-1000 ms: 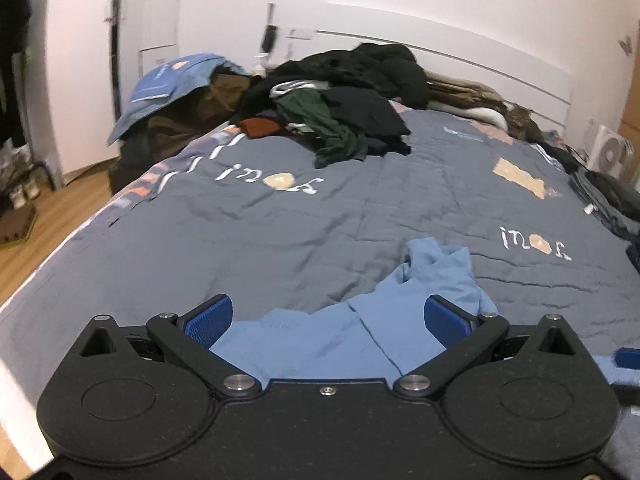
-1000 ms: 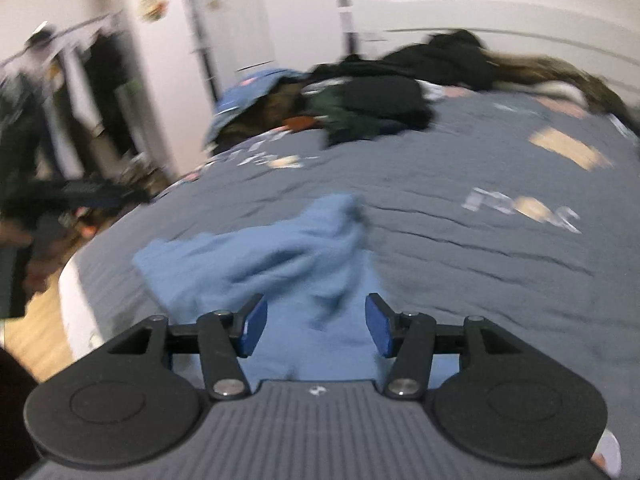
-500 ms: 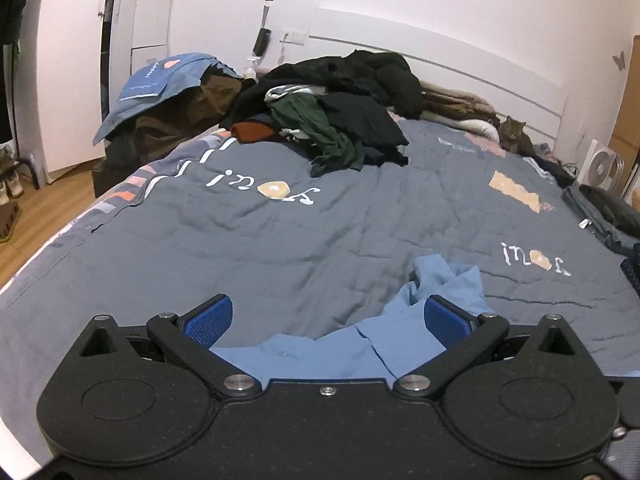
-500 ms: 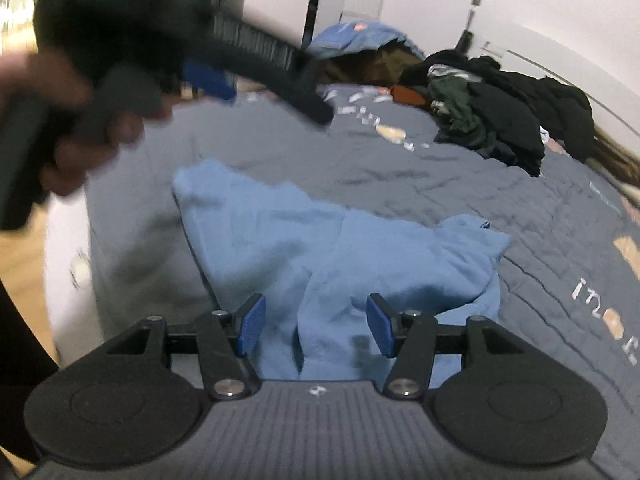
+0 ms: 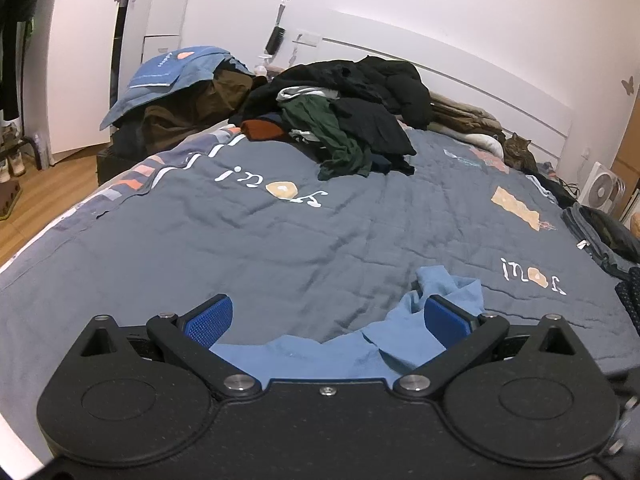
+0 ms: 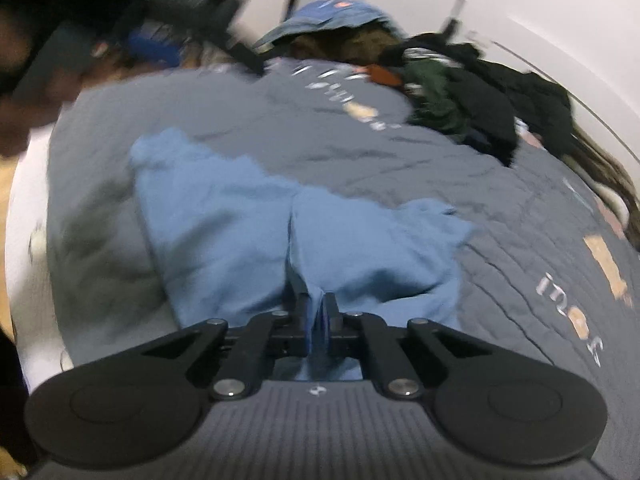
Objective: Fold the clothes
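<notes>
A light blue garment [image 6: 248, 236] lies rumpled on a grey bed [image 5: 280, 248]. The right tongs [image 6: 316, 320] have just clenched, pinching a fold of it. The left tongs [image 5: 328, 320] hang released above its edge.

I count one light blue garment [image 6: 304, 240] spread on the grey bedspread [image 5: 280, 248], nearest my grippers. Two grippers: my left gripper [image 5: 326, 316] and my right gripper [image 6: 316, 316]. One heap of dark clothes [image 5: 344, 116] sits at the bedspread's far end, one cat [image 5: 520, 154] lies at its far right corner, and one white fan [image 5: 602, 188] stands beyond its right edge.
</notes>
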A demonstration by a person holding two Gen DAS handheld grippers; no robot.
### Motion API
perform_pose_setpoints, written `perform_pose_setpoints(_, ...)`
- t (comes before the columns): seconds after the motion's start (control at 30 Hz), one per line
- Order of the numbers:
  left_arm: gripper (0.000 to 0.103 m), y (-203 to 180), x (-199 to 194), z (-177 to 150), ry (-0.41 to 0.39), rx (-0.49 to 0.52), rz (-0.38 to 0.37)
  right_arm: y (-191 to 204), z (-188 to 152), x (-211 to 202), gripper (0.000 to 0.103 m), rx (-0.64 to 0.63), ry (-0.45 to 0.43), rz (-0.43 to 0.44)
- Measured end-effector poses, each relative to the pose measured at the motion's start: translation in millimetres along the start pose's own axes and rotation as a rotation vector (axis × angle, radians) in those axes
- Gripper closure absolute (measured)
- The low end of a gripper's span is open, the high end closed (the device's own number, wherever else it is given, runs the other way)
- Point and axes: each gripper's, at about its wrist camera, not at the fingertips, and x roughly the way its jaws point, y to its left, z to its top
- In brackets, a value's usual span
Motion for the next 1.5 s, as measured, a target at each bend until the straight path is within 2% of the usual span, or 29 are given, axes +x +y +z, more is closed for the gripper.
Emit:
perform_pose_setpoints(0.17,0.0,-1.0,2.5,0.5,0.002,-0.004,-0.002,-52.3,6.0,-36.7,0.1,0.223,-0.081,0.002)
perform_pose_setpoints(0.33,0.0,-2.1,2.3,1.2,-0.002,-0.015,-0.015,-114.2,-4.2,-82.2,0.102,0.448,-0.169,-0.024)
perform_pose_setpoints(0.5,0.0,-10.2,0.5,-1.4,0.001,0.036,-0.042,-149.6,-24.4,-126.1,0.103,0.526,-0.241,-0.113)
perform_pose_setpoints(0.6,0.0,-16.7,2.7,-3.8,0.012,0.062,-0.06,-160.8,-41.6,-136.4,0.103,0.553,-0.221,-0.114)
perform_pose_setpoints(0.73,0.0,-23.6,5.9,-5.8,0.013,0.075,-0.051,-149.4,-60.5,-129.2,0.099,0.522,-0.16,-0.055)
perform_pose_setpoints(0.83,0.0,-21.6,5.5,-4.6,0.006,0.045,-0.045,-131.1,-55.2,-112.6,0.097,0.484,-0.152,0.003)
perform_pose_setpoints(0.9,0.0,-17.3,4.6,-2.6,-0.003,0.008,-0.045,-117.0,-47.3,-100.3,0.09,0.436,-0.144,0.031)
perform_pose_setpoints(1.03,0.0,-13.4,5.2,-0.5,-0.009,-0.026,-0.046,-80.9,-17.6,-71.7,0.06,0.264,-0.134,0.046)
perform_pose_setpoints(1.07,0.0,-13.8,5.2,2.3,-0.006,-0.028,-0.045,-72.1,-11.0,-64.2,0.056,0.219,-0.131,0.047)
perform_pose_setpoints(1.27,0.0,-9.6,8.3,5.6,-0.002,-0.049,-0.052,-29.3,16.9,-19.2,0.053,0.002,-0.092,0.034)
perform_pose_setpoints(1.37,0.0,-2.7,8.0,7.7,-0.007,-0.085,-0.055,-23.8,28.0,4.3,0.053,0.023,-0.068,0.059)
perform_pose_setpoints(1.5,0.0,6.1,8.0,10.0,-0.01,-0.132,-0.059,-32.4,39.6,30.9,0.053,0.154,-0.05,0.086)
